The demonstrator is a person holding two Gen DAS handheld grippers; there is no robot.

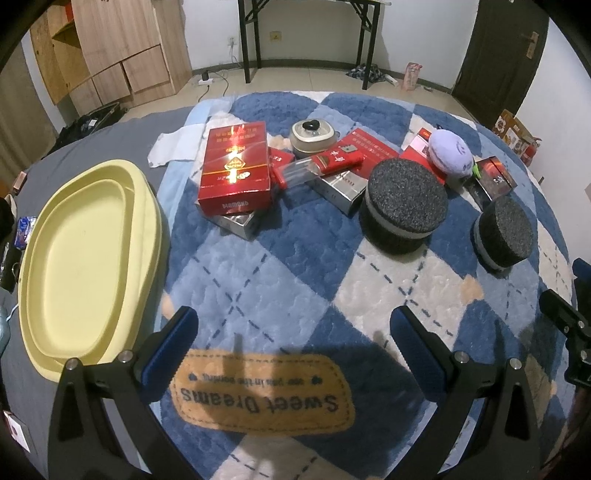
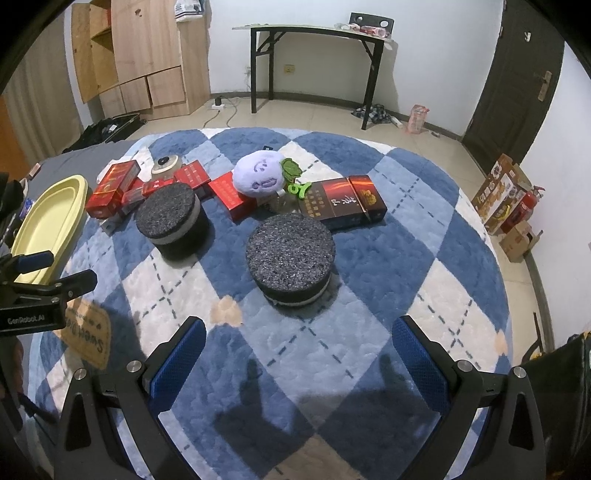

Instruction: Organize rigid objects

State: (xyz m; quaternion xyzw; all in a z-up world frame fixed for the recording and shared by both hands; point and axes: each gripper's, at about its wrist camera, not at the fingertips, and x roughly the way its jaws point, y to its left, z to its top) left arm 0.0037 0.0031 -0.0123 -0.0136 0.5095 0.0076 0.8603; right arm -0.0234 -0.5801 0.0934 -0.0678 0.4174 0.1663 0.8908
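Note:
My left gripper (image 1: 293, 332) is open and empty above the blue checked blanket (image 1: 295, 266). A pale yellow tray (image 1: 85, 251) lies to its left. Ahead lie a large red box (image 1: 234, 166), smaller red and silver boxes (image 1: 338, 162), a small beige pot (image 1: 313, 136), and two black foam discs (image 1: 406, 206) (image 1: 504, 230). My right gripper (image 2: 297, 343) is open and empty just short of the nearer foam disc (image 2: 290, 254). The second disc (image 2: 170, 218), a dark box (image 2: 343, 203), the red boxes (image 2: 114, 188) and the tray (image 2: 48, 221) show there too.
A purple plush toy (image 2: 260, 175) with a green clip (image 2: 297, 190) lies among the boxes. The left gripper shows at the right view's left edge (image 2: 44, 273). A wooden cabinet (image 2: 140, 55), black table (image 2: 314, 33), dark door (image 2: 517, 74) and cartons (image 2: 506, 199) stand around.

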